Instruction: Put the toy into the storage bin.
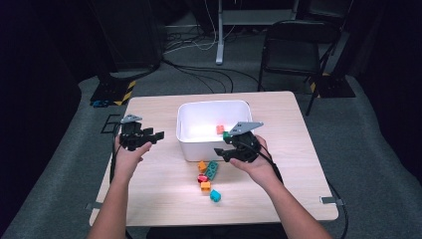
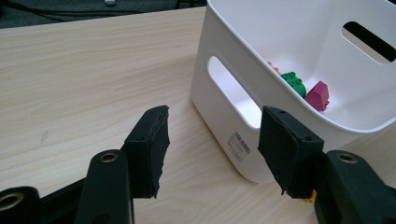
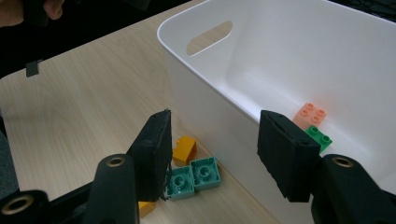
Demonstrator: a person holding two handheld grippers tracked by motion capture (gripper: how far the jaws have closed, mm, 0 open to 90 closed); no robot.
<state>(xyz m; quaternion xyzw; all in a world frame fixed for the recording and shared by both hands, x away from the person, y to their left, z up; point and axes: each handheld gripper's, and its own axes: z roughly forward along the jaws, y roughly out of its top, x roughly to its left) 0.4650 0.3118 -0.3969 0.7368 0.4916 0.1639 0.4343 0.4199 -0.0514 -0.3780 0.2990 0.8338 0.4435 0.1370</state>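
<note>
A: Progress entry. The white bin (image 1: pixel 214 130) sits mid-frame in the high view. Inside it: a peach brick (image 3: pixel 309 113), a green brick (image 3: pixel 319 136), and a magenta piece (image 2: pixel 318 95).

B: Remaining on the table (image 1: pixel 149 194), lower centre: a teal plate (image 1: pixel 211 170), orange bricks (image 1: pixel 205 186), a red piece (image 1: pixel 202 178), a cyan piece (image 1: pixel 215 195). By my judgement under half is sorted.

A: Tools?

B: Right gripper (image 1: pixel 233 146), at the bin's front right corner, has its jaws apart with nothing between them; the teal plate lies just below in its own view. Left gripper (image 1: pixel 149 136), left of the bin, gapes empty too.
</note>
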